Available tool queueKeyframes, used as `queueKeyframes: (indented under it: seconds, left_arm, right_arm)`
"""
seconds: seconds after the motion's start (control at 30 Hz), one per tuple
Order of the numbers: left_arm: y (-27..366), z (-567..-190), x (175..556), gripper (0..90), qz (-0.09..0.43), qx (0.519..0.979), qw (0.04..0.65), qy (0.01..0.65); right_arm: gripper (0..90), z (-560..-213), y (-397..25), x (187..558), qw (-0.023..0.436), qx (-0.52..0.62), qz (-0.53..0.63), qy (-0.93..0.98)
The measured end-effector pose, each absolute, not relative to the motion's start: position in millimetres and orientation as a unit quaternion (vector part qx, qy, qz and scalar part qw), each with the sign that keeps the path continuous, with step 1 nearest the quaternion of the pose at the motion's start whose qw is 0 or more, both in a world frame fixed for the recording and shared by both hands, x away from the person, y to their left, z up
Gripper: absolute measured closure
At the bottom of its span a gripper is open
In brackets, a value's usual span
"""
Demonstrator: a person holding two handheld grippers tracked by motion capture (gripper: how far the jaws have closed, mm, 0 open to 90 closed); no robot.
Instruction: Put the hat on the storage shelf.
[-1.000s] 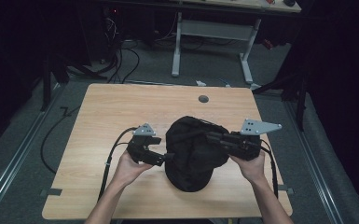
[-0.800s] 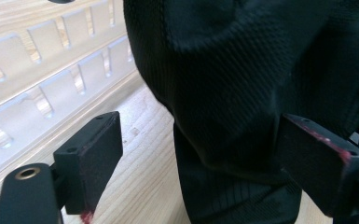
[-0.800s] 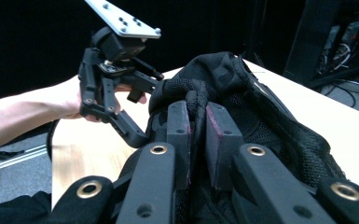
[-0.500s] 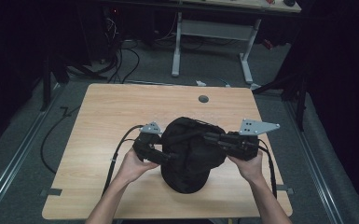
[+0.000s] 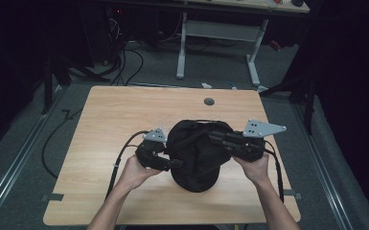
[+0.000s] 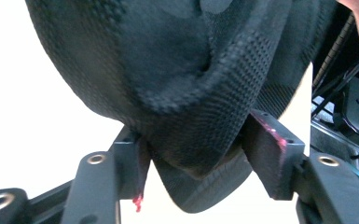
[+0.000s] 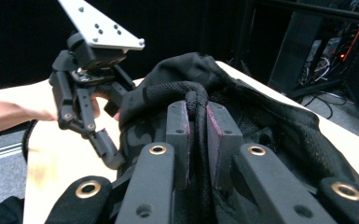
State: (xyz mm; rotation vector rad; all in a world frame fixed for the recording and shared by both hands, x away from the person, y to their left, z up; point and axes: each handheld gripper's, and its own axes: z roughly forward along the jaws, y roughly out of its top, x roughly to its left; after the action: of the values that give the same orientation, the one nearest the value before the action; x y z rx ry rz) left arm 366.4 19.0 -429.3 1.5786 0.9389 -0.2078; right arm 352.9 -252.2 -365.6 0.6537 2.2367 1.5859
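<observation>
Black strap (image 7: 196,116) between right gripper (image 7: 196,135) fingers, up close.

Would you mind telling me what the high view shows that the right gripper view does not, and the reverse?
High view alone: the whole table with its round grommet, the floor around it, both forearms, and the right claw seen from above.

Right gripper view alone: up close, the right claw's pads pinch a thick woven strap, and the left claw's linkage is clear.

Both: the black bag held between the two, the left claw under its grey plate, and the hand behind it.
</observation>
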Motion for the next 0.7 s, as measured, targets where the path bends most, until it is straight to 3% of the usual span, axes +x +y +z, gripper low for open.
queueKeyframes:
  seconds: [0.3, 0.7]
  left_arm:
    - [25.5, -425.6, 359.4, 57.4, -0.103, 0.678, 0.614, 0.391]
    - [26.0, -422.2, 351.2, 65.2, -0.112, 0.687, 0.611, 0.377]
  right_arm:
    - [80.6, -364.8, -249.2, 355.9, 0.184, 0.235, 0.551, 0.779]
    - [80.1, -367.8, -247.7, 360.1, 0.186, 0.236, 0.555, 0.776]
